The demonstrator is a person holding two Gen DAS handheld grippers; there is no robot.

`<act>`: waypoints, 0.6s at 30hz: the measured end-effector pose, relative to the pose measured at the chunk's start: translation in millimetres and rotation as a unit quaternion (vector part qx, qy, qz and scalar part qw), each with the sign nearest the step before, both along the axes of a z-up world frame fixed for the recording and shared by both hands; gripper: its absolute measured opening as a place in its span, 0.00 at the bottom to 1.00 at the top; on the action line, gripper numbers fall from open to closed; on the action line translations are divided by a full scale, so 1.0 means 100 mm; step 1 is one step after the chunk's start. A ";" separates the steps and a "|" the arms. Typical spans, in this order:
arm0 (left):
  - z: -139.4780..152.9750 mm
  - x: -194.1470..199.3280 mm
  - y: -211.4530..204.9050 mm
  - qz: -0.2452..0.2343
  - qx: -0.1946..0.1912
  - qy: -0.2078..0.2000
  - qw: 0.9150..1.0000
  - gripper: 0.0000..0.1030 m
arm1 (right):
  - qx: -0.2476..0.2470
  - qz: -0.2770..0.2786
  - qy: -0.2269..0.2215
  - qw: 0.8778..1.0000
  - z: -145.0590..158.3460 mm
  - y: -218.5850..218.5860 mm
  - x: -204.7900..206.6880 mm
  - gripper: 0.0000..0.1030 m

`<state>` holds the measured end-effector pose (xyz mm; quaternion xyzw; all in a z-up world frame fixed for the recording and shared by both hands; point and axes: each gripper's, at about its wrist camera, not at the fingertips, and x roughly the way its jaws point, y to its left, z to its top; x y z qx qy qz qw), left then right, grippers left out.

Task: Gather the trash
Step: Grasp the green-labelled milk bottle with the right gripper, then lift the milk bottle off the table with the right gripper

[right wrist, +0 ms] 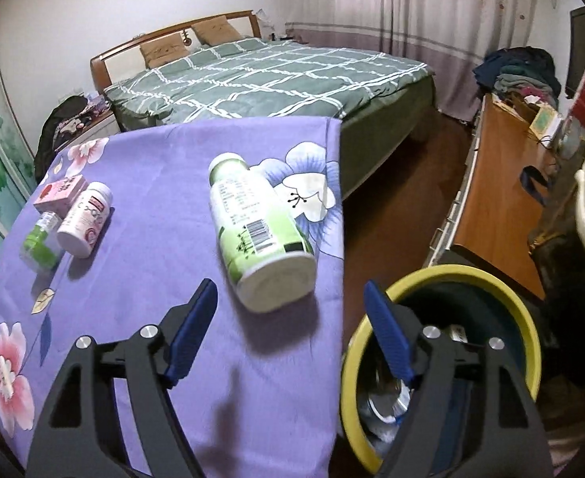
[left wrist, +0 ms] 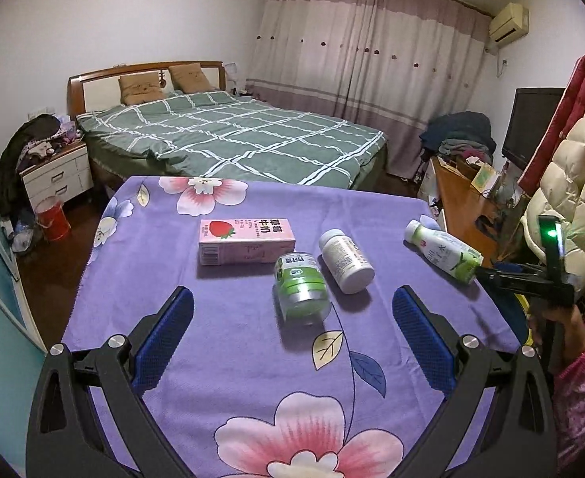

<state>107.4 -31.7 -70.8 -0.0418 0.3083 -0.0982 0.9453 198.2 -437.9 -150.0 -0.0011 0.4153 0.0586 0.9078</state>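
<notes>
On the purple flowered tablecloth (left wrist: 228, 318) lie a pink strawberry milk carton (left wrist: 246, 241), a small green-labelled clear jar (left wrist: 302, 288) and a white pill bottle (left wrist: 346, 261). A green and white drink bottle (right wrist: 260, 235) lies on its side near the table's right edge (left wrist: 445, 255). My left gripper (left wrist: 292, 314) is open, hovering just short of the green jar. My right gripper (right wrist: 290, 310) is open and empty, its left finger over the cloth, its right finger (right wrist: 384, 326) over the rim of a yellow bin (right wrist: 527, 318). Crumpled trash lies inside the bin.
A bed (left wrist: 228, 139) with a green checked cover stands beyond the table. A wooden desk (right wrist: 503, 191) with clothes piled on it runs along the right. A white puffy jacket (left wrist: 575, 167) hangs at the far right, beside a person's sleeve (left wrist: 579, 394).
</notes>
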 end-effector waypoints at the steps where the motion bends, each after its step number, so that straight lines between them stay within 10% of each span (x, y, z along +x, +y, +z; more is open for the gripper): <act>1: 0.00 0.01 -0.02 0.000 0.000 0.000 1.000 0.95 | -0.005 0.005 -0.002 1.000 -0.03 0.02 0.05 0.70; 18: -0.09 0.09 -0.10 0.000 -0.002 0.010 1.000 0.95 | 0.028 0.046 0.004 0.999 -0.20 0.11 0.31 0.55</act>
